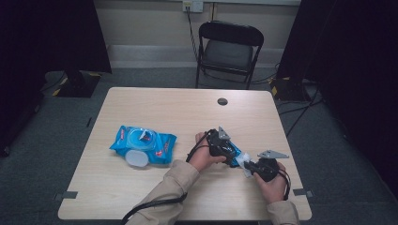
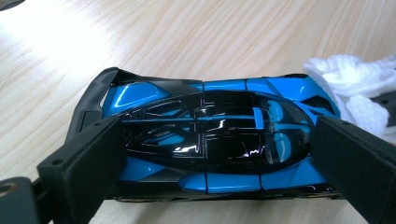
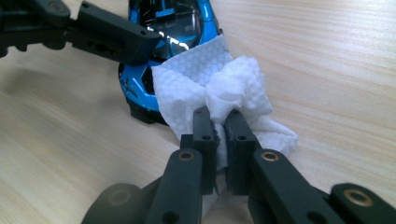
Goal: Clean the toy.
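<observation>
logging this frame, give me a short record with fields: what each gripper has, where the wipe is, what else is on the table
left gripper: shut on toy car, jaws at its two ends
right gripper: shut on wipe
wipe: bunched, against one end of the car
table: light wood
wipe pack: blue, lid open, left of the hands

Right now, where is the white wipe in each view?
High view: white wipe lies right of centre, between the two grippers.
Left gripper view: at the right edge, past the car's end.
Right gripper view: centre, pinched in the jaws.
Shared landmark: the blue toy car.
</observation>
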Available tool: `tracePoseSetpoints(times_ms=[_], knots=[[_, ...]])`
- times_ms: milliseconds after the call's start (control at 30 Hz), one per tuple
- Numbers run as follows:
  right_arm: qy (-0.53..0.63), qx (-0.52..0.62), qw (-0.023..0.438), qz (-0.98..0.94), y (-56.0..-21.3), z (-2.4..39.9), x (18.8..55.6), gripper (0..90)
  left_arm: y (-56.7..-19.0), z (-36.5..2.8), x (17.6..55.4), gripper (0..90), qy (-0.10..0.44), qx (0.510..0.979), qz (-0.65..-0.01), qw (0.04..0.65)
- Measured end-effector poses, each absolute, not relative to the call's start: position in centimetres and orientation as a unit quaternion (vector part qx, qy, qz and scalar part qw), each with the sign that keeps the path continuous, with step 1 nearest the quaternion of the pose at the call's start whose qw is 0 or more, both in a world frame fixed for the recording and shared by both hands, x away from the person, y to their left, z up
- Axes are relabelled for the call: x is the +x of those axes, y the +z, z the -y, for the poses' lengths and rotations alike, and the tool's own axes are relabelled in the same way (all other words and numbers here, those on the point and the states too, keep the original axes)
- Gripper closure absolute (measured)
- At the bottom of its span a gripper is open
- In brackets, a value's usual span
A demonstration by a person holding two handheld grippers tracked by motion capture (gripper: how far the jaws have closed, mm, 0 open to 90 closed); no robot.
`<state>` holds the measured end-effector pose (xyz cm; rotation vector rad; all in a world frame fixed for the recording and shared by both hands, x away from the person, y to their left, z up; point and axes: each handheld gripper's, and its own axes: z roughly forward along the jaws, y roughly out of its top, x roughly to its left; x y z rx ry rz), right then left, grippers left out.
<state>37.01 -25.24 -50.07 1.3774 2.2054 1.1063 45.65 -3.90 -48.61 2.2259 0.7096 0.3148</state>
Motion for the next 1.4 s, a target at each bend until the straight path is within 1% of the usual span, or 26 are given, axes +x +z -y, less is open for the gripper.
tracePoseSetpoints(times_ms=[967, 1133, 1333, 1400], knots=[[0.39, 0.473, 0.15, -0.776, -50.0, 23.9, 35.5, 85.6, -48.6, 3.9, 45.6, 3.2, 0.125, 0.873, -0.278, 0.381], [0.387, 0.468, 0.157, -0.779, -50.0, 23.4, 35.3, 85.6, -48.6, 3.9, 45.6, 3.3, 0.126, 0.872, -0.279, 0.383], [0.388, 0.462, 0.151, -0.783, -49.9, 22.6, 35.0, 85.7, -48.6, 3.9, 45.6, 3.5, 0.126, 0.872, -0.279, 0.382], [0.395, 0.458, 0.143, -0.784, -50.0, 22.4, 35.1, 85.7, -48.7, 3.9, 45.5, 3.5, 0.127, 0.87, -0.28, 0.385]])
